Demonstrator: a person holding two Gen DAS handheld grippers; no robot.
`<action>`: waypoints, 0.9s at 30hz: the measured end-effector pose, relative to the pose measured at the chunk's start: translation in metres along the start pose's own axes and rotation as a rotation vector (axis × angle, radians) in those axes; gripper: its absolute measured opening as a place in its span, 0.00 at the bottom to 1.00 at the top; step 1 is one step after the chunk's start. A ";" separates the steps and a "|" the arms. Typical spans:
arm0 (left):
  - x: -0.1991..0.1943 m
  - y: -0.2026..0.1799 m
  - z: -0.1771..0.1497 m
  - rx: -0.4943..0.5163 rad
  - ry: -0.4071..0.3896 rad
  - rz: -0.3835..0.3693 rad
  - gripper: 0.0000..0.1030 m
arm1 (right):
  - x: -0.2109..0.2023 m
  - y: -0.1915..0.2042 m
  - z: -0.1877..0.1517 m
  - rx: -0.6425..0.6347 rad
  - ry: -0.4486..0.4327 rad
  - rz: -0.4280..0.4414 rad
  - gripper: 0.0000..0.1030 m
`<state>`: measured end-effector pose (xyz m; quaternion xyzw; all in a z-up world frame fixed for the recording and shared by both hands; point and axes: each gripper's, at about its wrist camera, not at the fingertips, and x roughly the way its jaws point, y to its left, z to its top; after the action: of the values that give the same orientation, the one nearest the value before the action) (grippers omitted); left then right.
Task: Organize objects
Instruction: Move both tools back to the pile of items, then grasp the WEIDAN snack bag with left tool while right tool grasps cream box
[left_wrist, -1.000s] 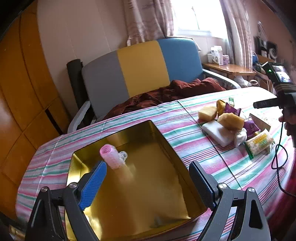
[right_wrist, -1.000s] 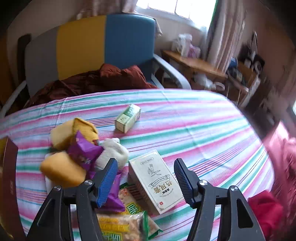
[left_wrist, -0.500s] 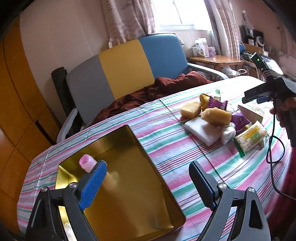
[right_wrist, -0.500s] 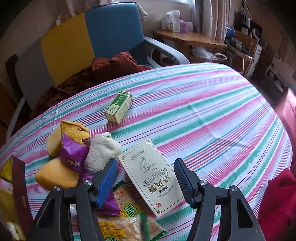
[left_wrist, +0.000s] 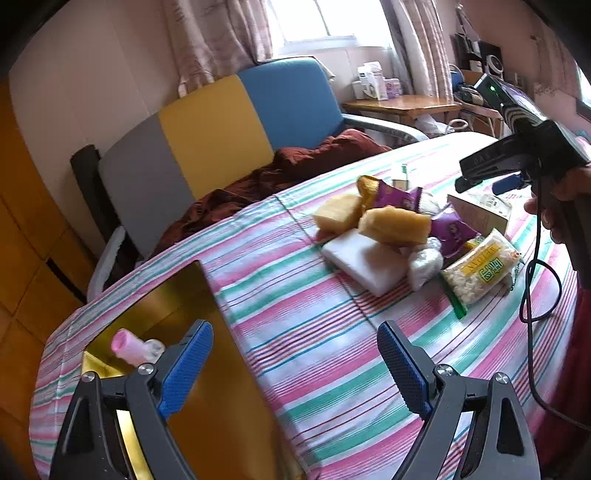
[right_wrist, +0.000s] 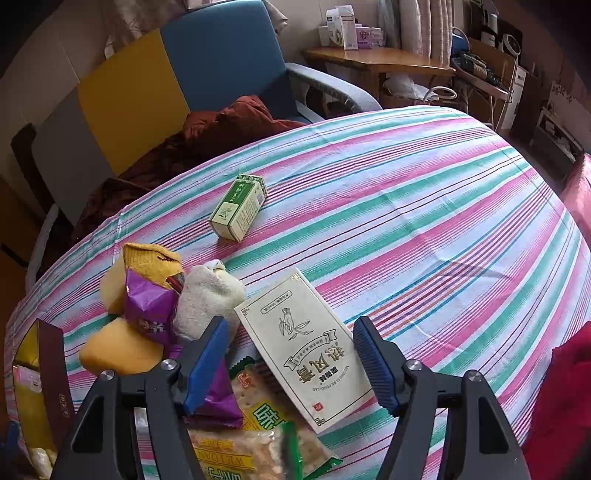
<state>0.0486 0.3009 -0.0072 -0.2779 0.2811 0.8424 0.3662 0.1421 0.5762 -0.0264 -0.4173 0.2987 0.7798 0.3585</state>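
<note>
The cracker packet (left_wrist: 480, 271) carries the only print that reads cleanly: "WEIDAN" in red on a yellow band, with green Chinese characters beside it. The cream flat box (right_wrist: 306, 347) shows a line drawing of a hand with a sprig, large Chinese characters on a ribbon banner and a small red seal; its fine Latin line is too small to read. The green carton (right_wrist: 239, 206) has white Chinese lettering, also illegible.

Taking the flat box as the landmark, the pile lies to its left on the striped table (right_wrist: 424, 206): two yellow sponges (left_wrist: 395, 225), one white block (left_wrist: 364, 260), two purple snack bags (right_wrist: 149, 306), one mustard sock (right_wrist: 151, 258), one pale fuzzy sock (right_wrist: 203, 299) and one clear bundle (left_wrist: 424, 262). The cracker packet sits just in front of the box, partly under it. The green carton lies apart, beyond the box toward the tricolour sofa (left_wrist: 221, 125).

Far left of the box, the gold tin (left_wrist: 184, 306) holds one pink roller (left_wrist: 127, 347) near its back corner.

The right gripper (right_wrist: 290, 360) hangs over the flat box with its blue fingers (right_wrist: 373, 363) spread wide, one on either side of the box, gripping nothing. The left gripper (left_wrist: 295, 363) hovers at the tin's right edge, fingers (left_wrist: 184, 369) likewise wide apart and empty.
</note>
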 end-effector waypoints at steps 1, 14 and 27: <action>0.003 -0.003 0.001 0.002 0.003 -0.007 0.88 | 0.001 -0.002 0.001 0.003 0.003 0.001 0.69; 0.051 -0.048 0.023 -0.059 0.058 -0.319 0.73 | 0.010 -0.026 0.002 0.122 0.047 0.024 0.69; 0.071 -0.140 0.047 0.393 -0.033 -0.588 0.73 | 0.013 -0.033 0.002 0.157 0.068 0.066 0.69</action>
<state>0.1033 0.4462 -0.0605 -0.2574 0.3399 0.6350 0.6442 0.1627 0.6004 -0.0418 -0.4040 0.3846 0.7508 0.3537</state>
